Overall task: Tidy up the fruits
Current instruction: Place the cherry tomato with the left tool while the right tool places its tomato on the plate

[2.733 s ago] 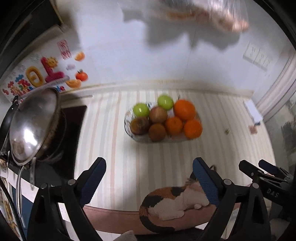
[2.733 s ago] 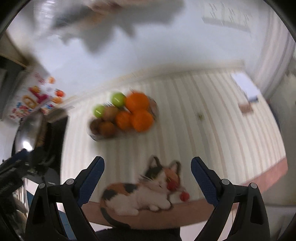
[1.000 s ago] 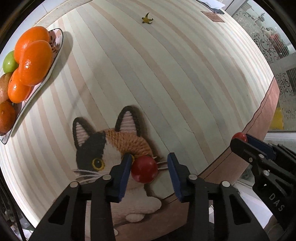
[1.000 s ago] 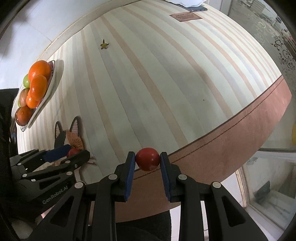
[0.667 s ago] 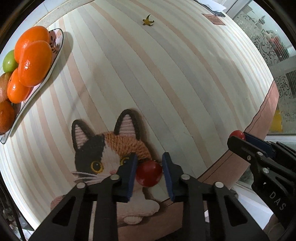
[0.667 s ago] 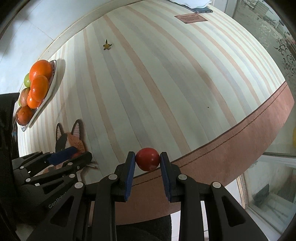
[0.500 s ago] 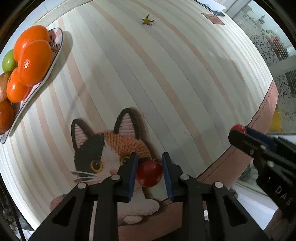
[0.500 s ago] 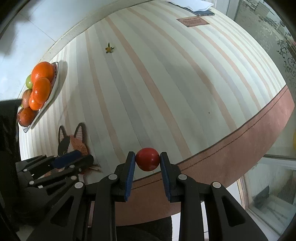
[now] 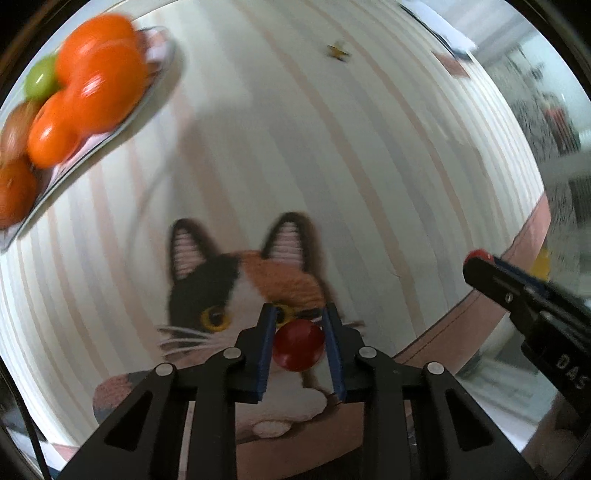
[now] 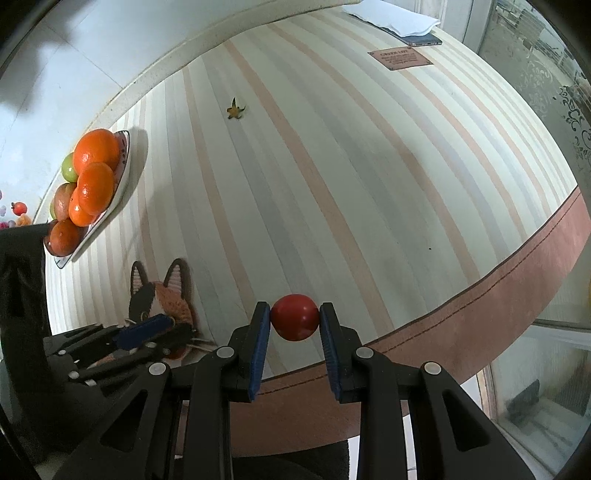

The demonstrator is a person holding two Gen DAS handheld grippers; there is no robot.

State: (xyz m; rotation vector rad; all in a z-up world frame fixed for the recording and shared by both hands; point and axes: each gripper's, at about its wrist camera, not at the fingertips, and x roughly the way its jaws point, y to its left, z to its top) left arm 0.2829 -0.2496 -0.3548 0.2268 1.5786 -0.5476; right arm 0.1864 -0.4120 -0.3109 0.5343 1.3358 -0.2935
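My left gripper (image 9: pixel 298 325) is shut on a small red tomato (image 9: pixel 298 349) above the cat-shaped mat (image 9: pixel 236 291). In the right wrist view my right gripper (image 10: pixel 294 314) is shut on a second red tomato (image 10: pixel 294 316), held over the striped tablecloth near its brown border. A plate (image 10: pixel 123 173) piled with oranges (image 10: pixel 95 155), a green apple and brownish fruit sits at the far left; the same plate (image 9: pixel 155 92) shows blurred at the upper left of the left wrist view. The left gripper (image 10: pixel 144 328) appears low at the left, the right gripper (image 9: pixel 480 260) at the right edge.
A small dried star-shaped stem (image 10: pixel 235 109) lies on the cloth toward the wall. A brown card (image 10: pixel 400 58) and a white paper on a dark device (image 10: pixel 391 20) lie at the far right corner. The table edge (image 10: pixel 480 306) curves along the lower right, beside a window.
The left gripper's jaws closed onto the red tomato on the cat mat, then shifted with it, so the view now blurs. The right gripper kept its tomato and barely moved.
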